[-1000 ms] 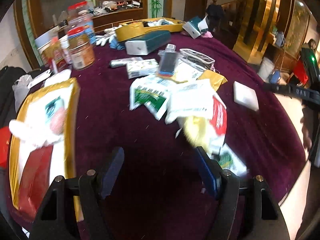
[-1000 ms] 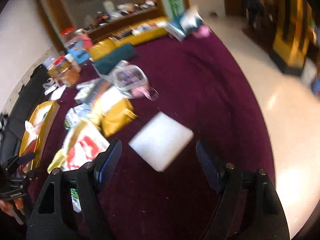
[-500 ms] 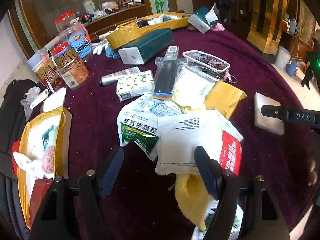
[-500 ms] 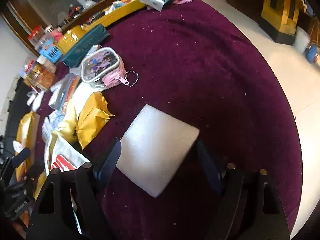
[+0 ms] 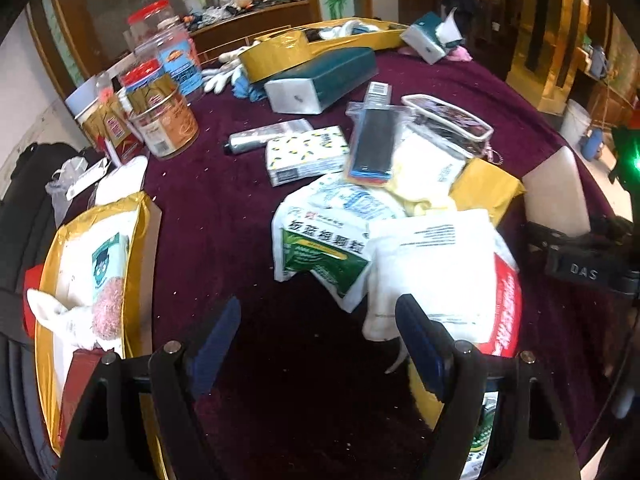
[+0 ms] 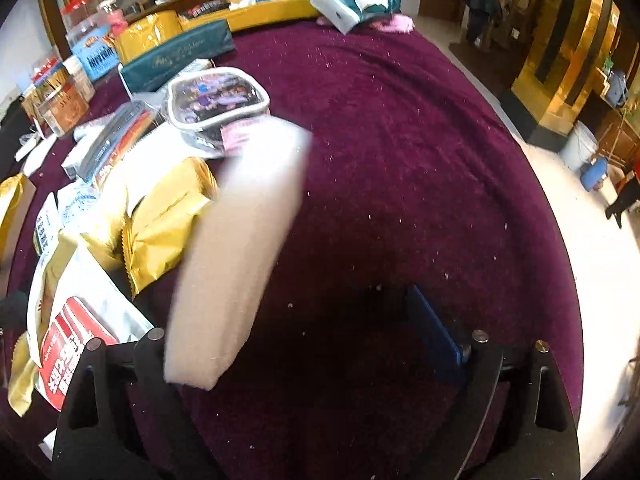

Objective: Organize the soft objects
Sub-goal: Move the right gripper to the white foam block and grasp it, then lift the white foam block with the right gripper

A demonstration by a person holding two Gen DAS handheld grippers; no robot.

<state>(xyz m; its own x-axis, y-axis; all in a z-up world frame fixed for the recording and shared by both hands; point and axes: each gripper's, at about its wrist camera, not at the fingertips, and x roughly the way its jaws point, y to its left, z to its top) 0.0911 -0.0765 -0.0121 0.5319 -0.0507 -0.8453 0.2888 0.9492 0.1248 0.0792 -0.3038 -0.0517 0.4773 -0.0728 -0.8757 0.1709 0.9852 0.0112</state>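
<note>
My left gripper point(image 5: 318, 326) is spread wide over the maroon tablecloth point(image 5: 224, 216), gripping nothing. Far left sits a gold tray point(image 5: 142, 220) with a plush toy point(image 5: 68, 314) in it. Further right, red-lidded jars point(image 5: 162, 118), labels too small to read. Centre: a green-and-white packet point(image 5: 320, 252) with Chinese characters, then a white pouch point(image 5: 432, 268) over a red-printed bag point(image 5: 506, 308). "DAS" reads on the other gripper's black body at far right. My right gripper point(image 6: 304, 328) stands wide apart too; the white foam block point(image 6: 240, 256) leans tilted against its left finger, the right finger point(image 6: 434, 332) well clear of it. Gold foil pouch point(image 6: 168, 216) just left of the block; I can't tell if they touch.
</note>
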